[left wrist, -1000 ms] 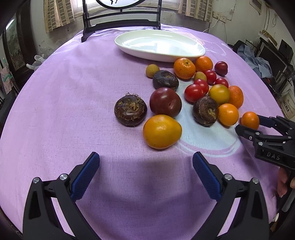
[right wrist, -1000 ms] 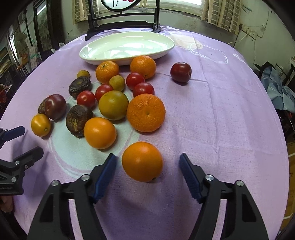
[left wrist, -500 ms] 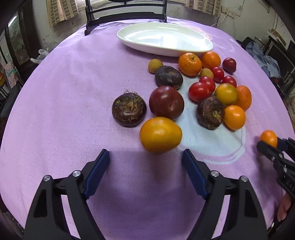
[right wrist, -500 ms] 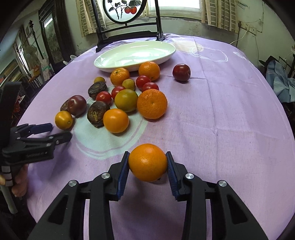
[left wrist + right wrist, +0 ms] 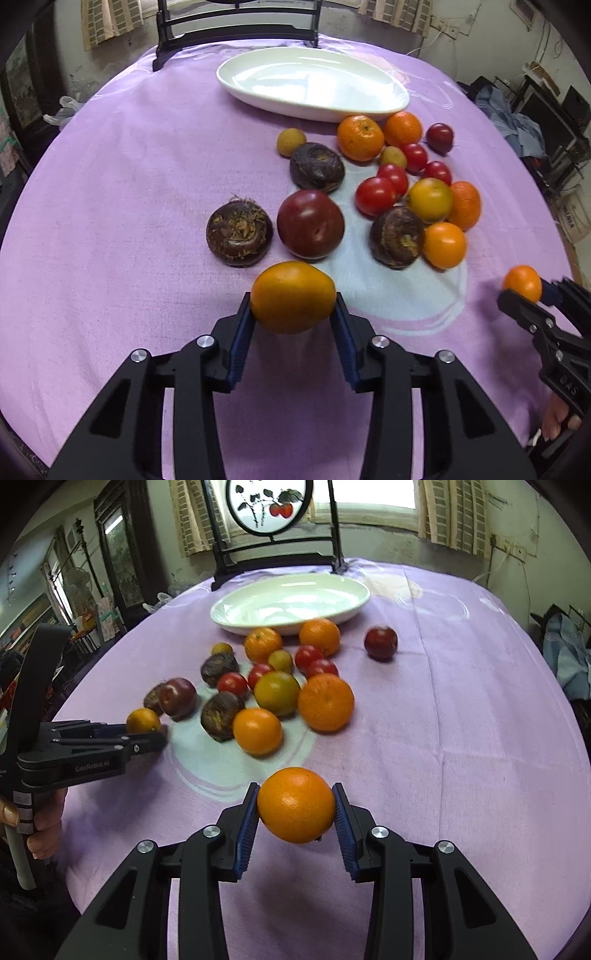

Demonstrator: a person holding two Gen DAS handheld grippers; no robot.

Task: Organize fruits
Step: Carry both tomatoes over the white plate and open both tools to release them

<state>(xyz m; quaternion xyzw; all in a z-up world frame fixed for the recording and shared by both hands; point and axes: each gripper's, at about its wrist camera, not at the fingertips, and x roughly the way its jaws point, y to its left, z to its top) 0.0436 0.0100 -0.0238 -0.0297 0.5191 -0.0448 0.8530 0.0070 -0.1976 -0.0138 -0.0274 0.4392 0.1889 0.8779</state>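
From the left wrist view, the left gripper point(image 5: 293, 314) has its blue-padded jaws closed narrowly against both sides of a smooth yellow-orange tomato-like fruit point(image 5: 293, 297), which sits at the near edge of the fruit cluster on the round purple tablecloth point(image 5: 122, 206). Just beyond it lie a dark red plum-like fruit point(image 5: 310, 223) and a rough brown water chestnut point(image 5: 239, 234), close together, so the room ahead is tight. Left of the cluster the cloth runs bare out to the table's rim. The shallow white oval dish point(image 5: 312, 83) stands at the far side, with a mandarin point(image 5: 360, 137) near its near rim. At the right edge, the right gripper point(image 5: 526, 295) clasps a small orange point(image 5: 522, 282). From the right wrist view, the right gripper point(image 5: 295, 812) is closed to fruit width on that round orange point(image 5: 296, 805), apart from the pile. The cloth to its right lies bare to the table edge. A large orange point(image 5: 325, 702) and a smaller orange fruit point(image 5: 257, 731) are the nearest of the pile. The left gripper point(image 5: 147, 734), held by a hand point(image 5: 46, 830), grips the yellow-orange fruit point(image 5: 143, 720) at the pile's left edge.
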